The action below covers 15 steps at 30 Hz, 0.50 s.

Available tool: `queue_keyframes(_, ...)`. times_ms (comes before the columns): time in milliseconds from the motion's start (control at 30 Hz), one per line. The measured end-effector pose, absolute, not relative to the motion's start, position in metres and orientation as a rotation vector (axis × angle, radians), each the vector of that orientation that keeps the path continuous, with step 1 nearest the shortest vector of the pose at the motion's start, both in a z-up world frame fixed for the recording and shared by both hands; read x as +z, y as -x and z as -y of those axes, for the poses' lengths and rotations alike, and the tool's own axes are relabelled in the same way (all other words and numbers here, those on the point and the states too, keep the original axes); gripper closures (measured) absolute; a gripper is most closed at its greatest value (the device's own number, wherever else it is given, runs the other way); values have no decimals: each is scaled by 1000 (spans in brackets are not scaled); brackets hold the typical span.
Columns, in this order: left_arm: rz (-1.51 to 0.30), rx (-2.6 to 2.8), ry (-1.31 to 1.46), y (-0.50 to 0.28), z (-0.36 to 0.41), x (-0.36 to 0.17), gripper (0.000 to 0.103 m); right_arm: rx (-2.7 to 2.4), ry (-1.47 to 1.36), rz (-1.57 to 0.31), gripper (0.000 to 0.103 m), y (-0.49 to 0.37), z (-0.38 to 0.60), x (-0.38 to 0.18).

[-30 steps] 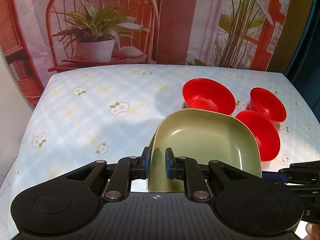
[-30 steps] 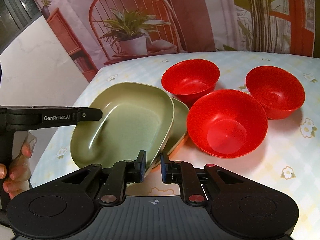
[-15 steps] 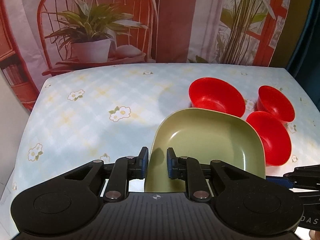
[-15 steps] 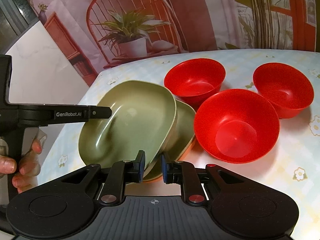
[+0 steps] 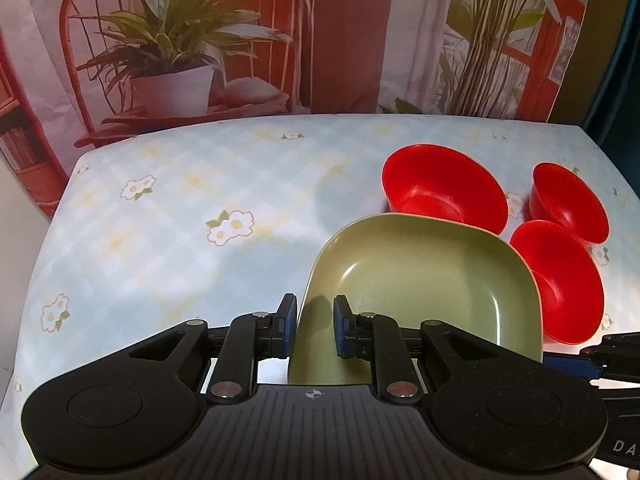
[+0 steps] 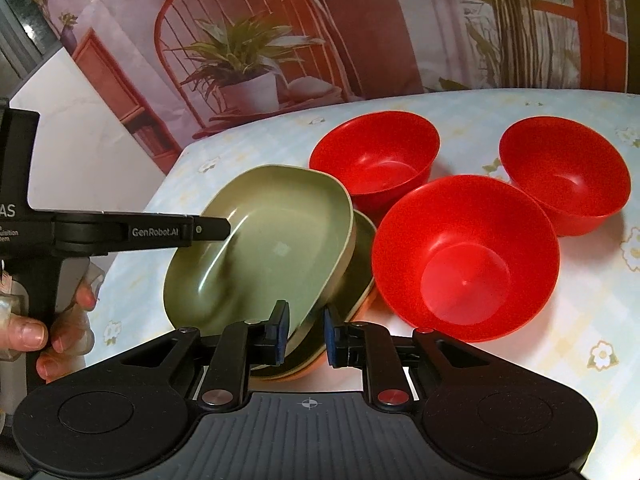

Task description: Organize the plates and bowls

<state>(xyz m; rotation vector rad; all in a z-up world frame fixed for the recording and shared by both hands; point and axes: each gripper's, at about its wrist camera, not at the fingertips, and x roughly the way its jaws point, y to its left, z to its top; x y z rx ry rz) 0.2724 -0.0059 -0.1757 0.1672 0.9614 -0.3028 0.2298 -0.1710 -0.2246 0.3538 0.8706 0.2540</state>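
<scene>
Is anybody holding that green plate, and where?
Yes. The left gripper straddles the top green plate at its near rim; the right gripper straddles its edge too.

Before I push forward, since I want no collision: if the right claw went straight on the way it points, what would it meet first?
Probably the green plate between the right claw's fingers: its rim already sits there, tilted over a lower plate. Depth is unclear.

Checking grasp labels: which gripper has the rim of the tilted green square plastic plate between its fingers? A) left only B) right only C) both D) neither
C: the left gripper and the right gripper each straddle the rim of the tilted green square plastic plate, lifted off the plates beneath.
</scene>
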Motion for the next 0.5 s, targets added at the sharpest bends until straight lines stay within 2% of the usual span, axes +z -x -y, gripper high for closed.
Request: queue_keyframes(500, -959, -306, -174, -275, 7, -180, 84, 246, -285, -864, 84, -230, 163, -219)
